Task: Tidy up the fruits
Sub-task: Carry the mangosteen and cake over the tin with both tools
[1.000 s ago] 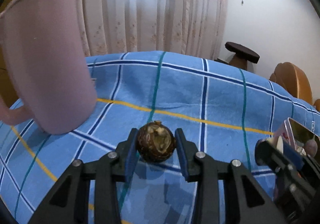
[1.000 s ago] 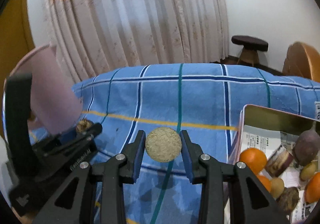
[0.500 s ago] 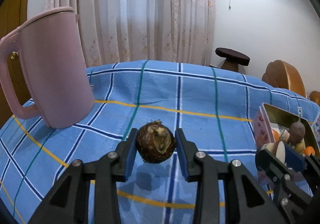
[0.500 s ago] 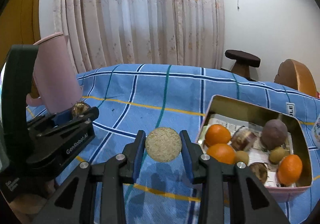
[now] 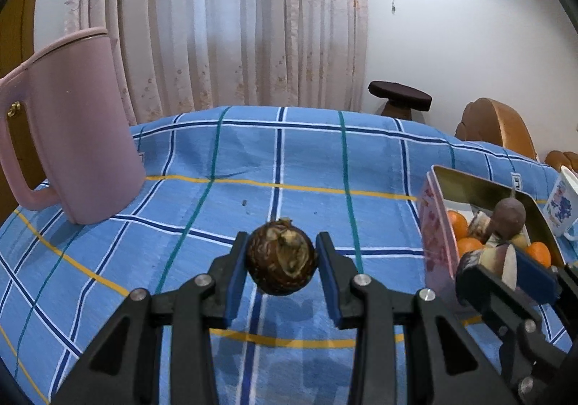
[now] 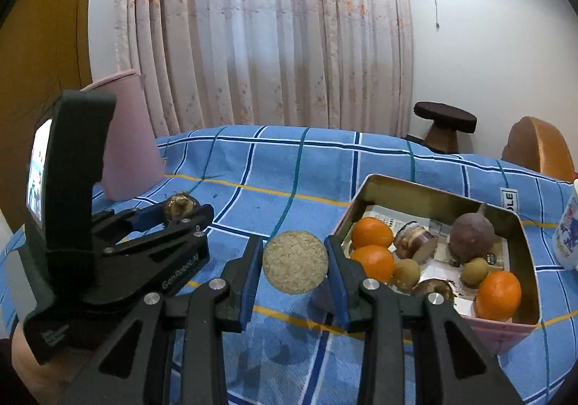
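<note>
My left gripper is shut on a dark brown round fruit and holds it above the blue checked cloth. It also shows in the right wrist view, at the left. My right gripper is shut on a pale tan cut fruit, just left of the pink tin box. The box holds oranges, a purple round fruit and small brown fruits. In the left wrist view the box is at the right, with the right gripper in front of it.
A tall pink pitcher stands on the cloth at the left. A white patterned mug stands right of the box. A dark stool and a wooden chair stand beyond the table, before a curtain.
Both grippers have pulled back and swung right, each still holding its fruit. The pitcher has slid left and farther off, and the tin box has come fully into view.
</note>
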{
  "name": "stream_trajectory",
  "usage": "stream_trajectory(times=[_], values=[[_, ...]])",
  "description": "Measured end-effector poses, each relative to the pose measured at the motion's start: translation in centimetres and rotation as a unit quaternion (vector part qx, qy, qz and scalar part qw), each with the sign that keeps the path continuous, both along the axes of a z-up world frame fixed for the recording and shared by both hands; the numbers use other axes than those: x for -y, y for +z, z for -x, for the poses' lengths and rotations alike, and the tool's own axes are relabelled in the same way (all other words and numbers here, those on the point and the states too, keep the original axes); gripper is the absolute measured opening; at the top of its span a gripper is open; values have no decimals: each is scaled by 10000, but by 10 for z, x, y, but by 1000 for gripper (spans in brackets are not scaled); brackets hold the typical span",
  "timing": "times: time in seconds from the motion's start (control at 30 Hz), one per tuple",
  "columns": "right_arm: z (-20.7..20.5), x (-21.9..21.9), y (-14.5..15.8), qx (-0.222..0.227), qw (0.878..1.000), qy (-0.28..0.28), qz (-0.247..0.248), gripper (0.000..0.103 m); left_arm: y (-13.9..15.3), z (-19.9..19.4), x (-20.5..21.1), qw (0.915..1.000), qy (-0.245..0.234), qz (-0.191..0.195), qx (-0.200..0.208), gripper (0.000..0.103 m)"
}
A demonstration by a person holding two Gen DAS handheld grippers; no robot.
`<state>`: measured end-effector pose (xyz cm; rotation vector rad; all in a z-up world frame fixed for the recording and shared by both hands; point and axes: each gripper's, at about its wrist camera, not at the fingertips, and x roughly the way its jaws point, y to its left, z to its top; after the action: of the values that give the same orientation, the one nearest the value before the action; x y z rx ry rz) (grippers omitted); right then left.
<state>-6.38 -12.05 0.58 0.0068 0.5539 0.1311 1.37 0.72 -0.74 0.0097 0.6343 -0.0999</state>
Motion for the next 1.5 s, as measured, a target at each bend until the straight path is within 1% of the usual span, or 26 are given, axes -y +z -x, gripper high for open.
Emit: stream_trajectory(times=[0.13,0.27,0.43,0.57,0.7,0.8,1.03,1.1,1.2,1.3,1.5], values=[[3,4,2,22,10000,28,-38,37,1,4,4,10000,-17,34,-1,39],[8,8,2,34,10000,56,27,37,1,9,12,9999,-110,94,-30,39],[16,23,7,157,9998,-76,102,37,3,14,23,9998,-169,47,69,39],[18,41,10,238,9992,-290,107,37,5,19,36,9994,-295,44,155,39],[21,61,17,379,9978,-545,87,37,12,27,51,9983,-459,74,343,39],[23,75,22,505,9955,-767,210,37,17,31,65,9971,-619,80,444,39],[24,117,27,621,9882,-1381,218,37,24,36,93,9940,-930,111,567,39],[22,130,27,604,9858,-1554,183,37,27,37,102,9924,-1060,132,603,39],[15,140,24,484,9847,-1666,155,37,31,35,117,9903,-1222,113,652,39],[8,148,21,349,9850,-1692,-22,37,35,31,132,9891,-1314,118,650,39],[-2,149,19,259,9851,-1698,107,37,34,16,152,9885,-1388,183,569,39]])
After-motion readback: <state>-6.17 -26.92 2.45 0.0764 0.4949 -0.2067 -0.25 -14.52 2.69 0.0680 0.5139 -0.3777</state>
